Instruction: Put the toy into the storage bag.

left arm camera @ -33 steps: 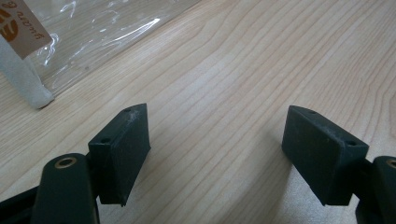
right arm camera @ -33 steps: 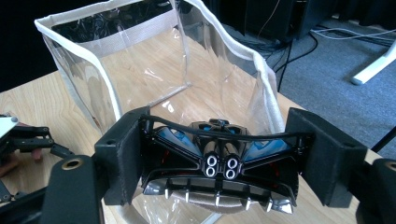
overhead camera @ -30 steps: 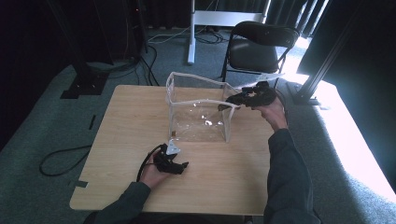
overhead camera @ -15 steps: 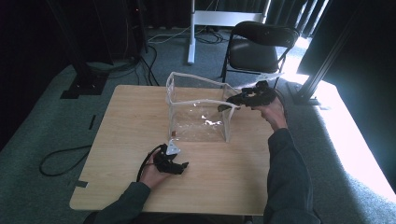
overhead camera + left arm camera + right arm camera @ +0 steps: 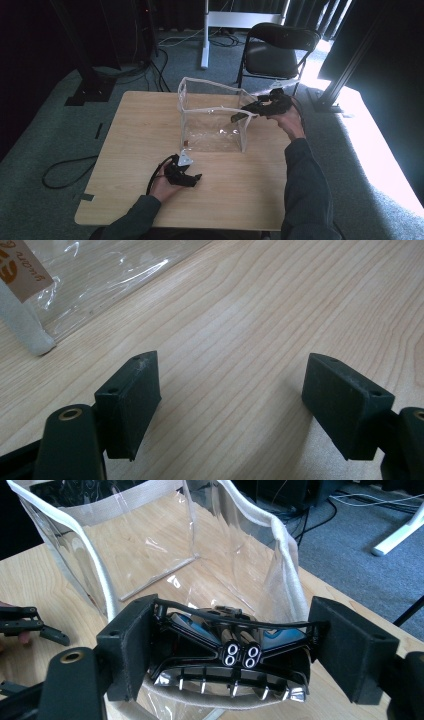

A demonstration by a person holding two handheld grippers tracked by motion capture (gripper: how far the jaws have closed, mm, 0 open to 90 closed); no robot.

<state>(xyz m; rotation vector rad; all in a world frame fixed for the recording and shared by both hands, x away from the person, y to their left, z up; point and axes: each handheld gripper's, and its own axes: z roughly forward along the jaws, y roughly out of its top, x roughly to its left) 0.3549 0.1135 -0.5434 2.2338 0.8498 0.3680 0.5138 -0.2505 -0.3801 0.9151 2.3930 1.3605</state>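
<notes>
A clear plastic bag with white trim stands open on the wooden table. My right gripper hovers at the bag's right rim. It is shut on a black toy car with blue patches and twin exhaust pipes, which spans both pads above the bag's mouth; the jaws have just been opening a little. My left gripper rests on the table by the bag's front left corner, jaws wide open on bare wood. It also appears at the left edge of the right gripper view.
A black folding chair stands behind the table's far right corner. A white stand base and cables lie on the grey carpet. Dark frame posts rise at both sides.
</notes>
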